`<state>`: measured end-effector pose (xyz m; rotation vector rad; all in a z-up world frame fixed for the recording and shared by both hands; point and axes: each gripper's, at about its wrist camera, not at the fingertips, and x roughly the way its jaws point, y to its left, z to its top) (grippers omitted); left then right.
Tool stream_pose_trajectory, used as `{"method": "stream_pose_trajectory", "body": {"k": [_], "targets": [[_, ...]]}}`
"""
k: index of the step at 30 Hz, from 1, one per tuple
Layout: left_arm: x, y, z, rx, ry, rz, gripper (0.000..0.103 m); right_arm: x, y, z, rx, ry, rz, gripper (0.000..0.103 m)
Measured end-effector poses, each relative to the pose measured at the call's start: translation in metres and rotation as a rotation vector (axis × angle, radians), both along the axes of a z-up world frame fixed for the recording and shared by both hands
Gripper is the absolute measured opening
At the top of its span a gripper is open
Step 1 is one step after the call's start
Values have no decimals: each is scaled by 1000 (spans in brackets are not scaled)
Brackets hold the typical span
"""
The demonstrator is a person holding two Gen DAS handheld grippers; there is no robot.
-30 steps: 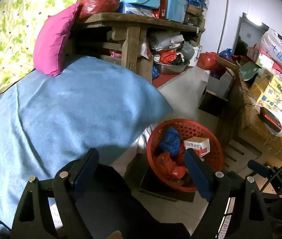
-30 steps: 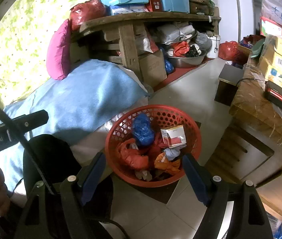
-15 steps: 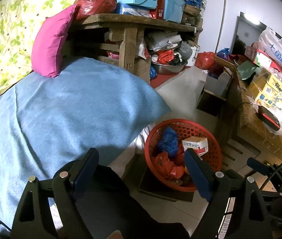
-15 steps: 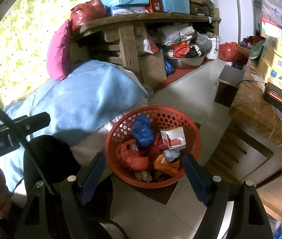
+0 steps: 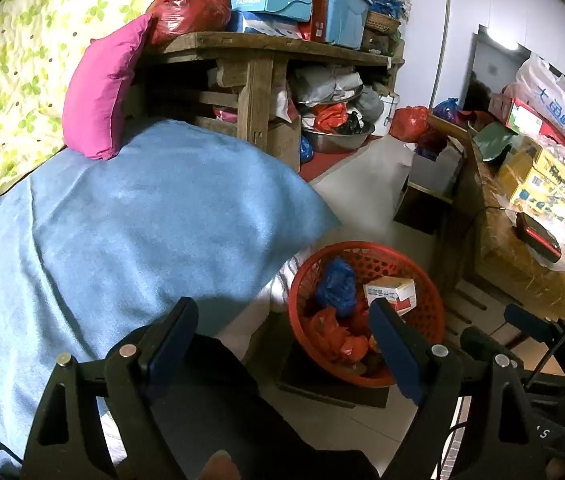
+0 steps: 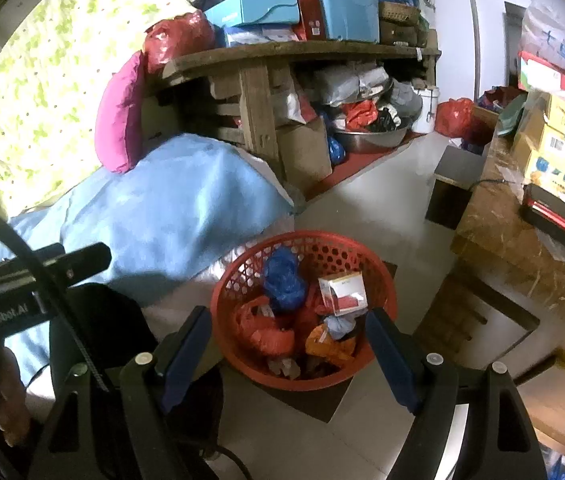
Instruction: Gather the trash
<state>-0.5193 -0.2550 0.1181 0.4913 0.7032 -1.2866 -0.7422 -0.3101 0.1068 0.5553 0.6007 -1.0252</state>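
A red mesh basket [image 5: 431, 312] [image 6: 306, 236] sits on the floor on a dark mat. It holds a blue bag [image 5: 336, 286] [image 6: 284, 276], a white and red box [image 5: 392, 292] [image 6: 344, 292], red bags [image 5: 334, 332] [image 6: 262, 328] and an orange wrapper [image 6: 328, 344]. My left gripper [image 5: 282, 304] hangs open to the left of the basket, with nothing between its fingers. My right gripper [image 6: 288, 314] is open just above the basket's near side and holds nothing.
A blue blanket [image 5: 142, 220] and a pink pillow [image 5: 102, 92] lie on the left. Behind them stands a wooden table [image 5: 258, 44] piled with boxes. A marble-topped table [image 6: 494, 216] with a red and black device [image 6: 558, 220] stands on the right. The person's dark-clothed leg [image 5: 218, 400] is below the left gripper.
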Motion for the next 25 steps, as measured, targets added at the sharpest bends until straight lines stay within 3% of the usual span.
{"method": "stream_pose_trajectory", "body": {"k": [25], "targets": [[-5,5,2,-30,-37,-11,87,1,-1,-3,0,9,4,82]]}}
